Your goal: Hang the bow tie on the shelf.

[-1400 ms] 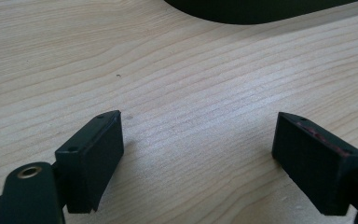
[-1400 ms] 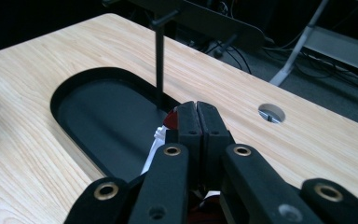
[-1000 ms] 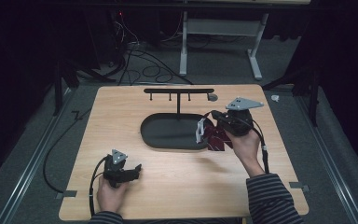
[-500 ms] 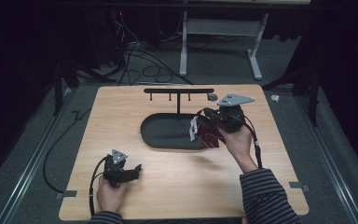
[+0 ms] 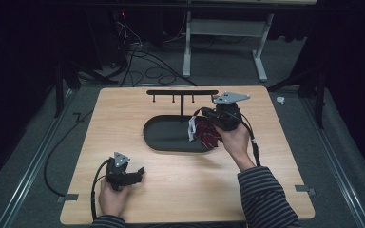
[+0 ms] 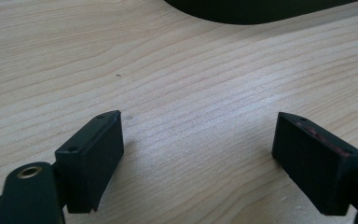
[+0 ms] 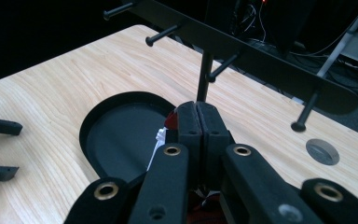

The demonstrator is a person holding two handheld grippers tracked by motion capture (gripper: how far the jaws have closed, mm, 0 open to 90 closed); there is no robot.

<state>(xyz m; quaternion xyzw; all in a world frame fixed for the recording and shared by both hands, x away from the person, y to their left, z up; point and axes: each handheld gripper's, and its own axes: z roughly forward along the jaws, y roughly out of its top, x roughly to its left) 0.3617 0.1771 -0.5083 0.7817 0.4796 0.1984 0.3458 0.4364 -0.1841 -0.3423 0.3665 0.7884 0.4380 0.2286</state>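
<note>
In the high view, the right gripper (image 5: 208, 124) is held at the 3 o'clock end of the black oval tray (image 5: 164, 137), a dark red item with a white tag (image 5: 204, 133) hanging from it over the tray. The left gripper (image 5: 138, 173) rests at the table's (image 5: 275, 156) 7 o'clock corner.

In the left gripper view, the jaws are spread wide over bare wood.

In the right gripper view, the jaws are pressed together; red and white show just beneath them, before the peg rack (image 7: 242, 46) at 12 o'clock.

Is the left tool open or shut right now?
Open. In the left gripper view the left tool has its two black jaws set wide apart, with bare wooden table between them and nothing held.
</note>
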